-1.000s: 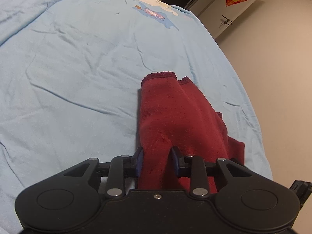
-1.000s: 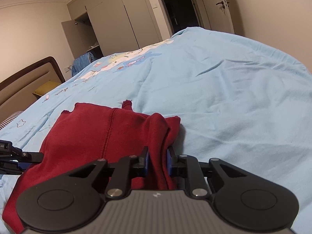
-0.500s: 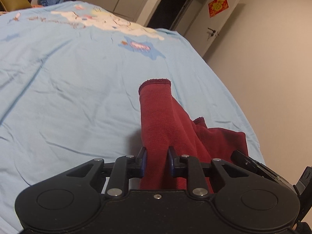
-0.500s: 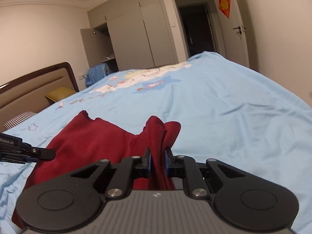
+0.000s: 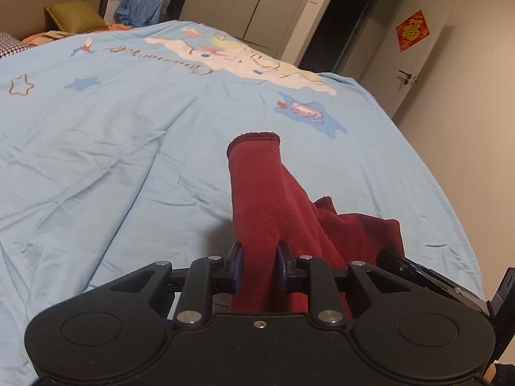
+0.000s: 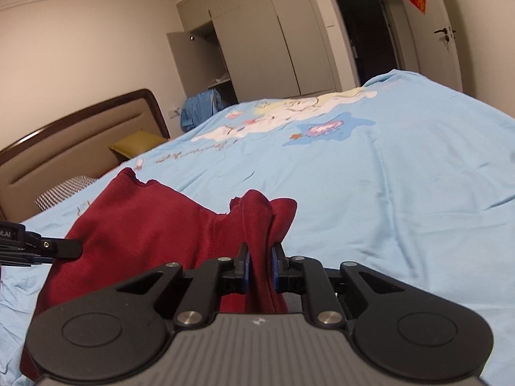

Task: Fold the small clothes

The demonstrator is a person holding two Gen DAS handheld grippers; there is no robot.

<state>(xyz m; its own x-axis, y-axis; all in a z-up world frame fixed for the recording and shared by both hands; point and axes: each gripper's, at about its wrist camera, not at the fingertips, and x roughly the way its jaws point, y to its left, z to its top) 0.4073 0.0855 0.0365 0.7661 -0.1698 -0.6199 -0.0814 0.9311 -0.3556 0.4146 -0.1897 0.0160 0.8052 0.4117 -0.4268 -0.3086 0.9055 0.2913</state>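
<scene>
Folding looks barely begun: the dark red knit garment [image 6: 154,234] hangs bunched between both grippers above the light blue bed cover [image 5: 96,160]. The left gripper [image 5: 259,268] jaws pinch a sleeve-like tube; the right gripper [image 6: 260,268] jaws pinch a gathered edge.

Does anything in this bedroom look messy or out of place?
Nothing is damaged. The dark red knit garment hangs bunched from both grippers, not flat. A grey wardrobe door stands open, with a crumpled blue cloth heaped below it.
</scene>
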